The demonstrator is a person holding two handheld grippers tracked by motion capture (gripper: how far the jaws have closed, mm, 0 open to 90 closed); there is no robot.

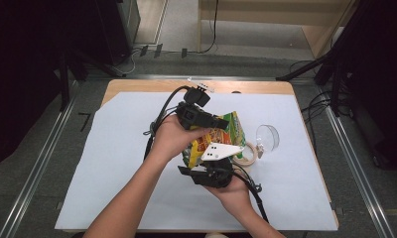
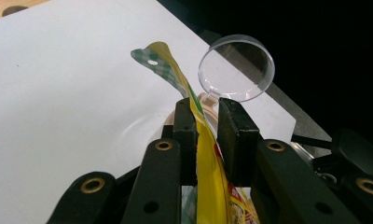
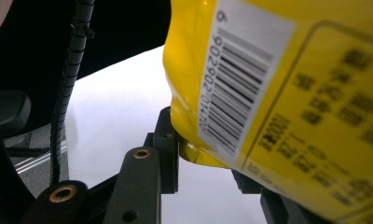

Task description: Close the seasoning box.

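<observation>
Left side of the bench [image 1: 122, 163], white sheet cover: bare paper, my left forearm coming in across it.

Left gripper [image 1: 206, 120] sits above the middle of the bench. In the left gripper view its jaws stand narrow around the flat top seal of the snack bag [image 2: 208, 154], film pinched between the pads. That seal is the sane place to hold: flat, doubled film, stiffer than the rest.

Snack bag [image 1: 221, 139] hangs between both grippers, yellow and green, lifted off the sheet. I judge it light, puffy, soft; glossy film looks slippery and the contents likely crush if squeezed on the belly.

Right gripper [image 1: 214, 171] sits below it, near me. In the right gripper view the bag's lower corner by the barcode [image 3: 240, 88] lies between the jaws, one pad touching the film; the other pad is hidden behind the bag. Reads as a grip on the bottom seam.

Further right: a tape roll [image 1: 250, 152] just beside the bag, then a clear plastic lid [image 1: 268, 137] lying on the sheet.
</observation>
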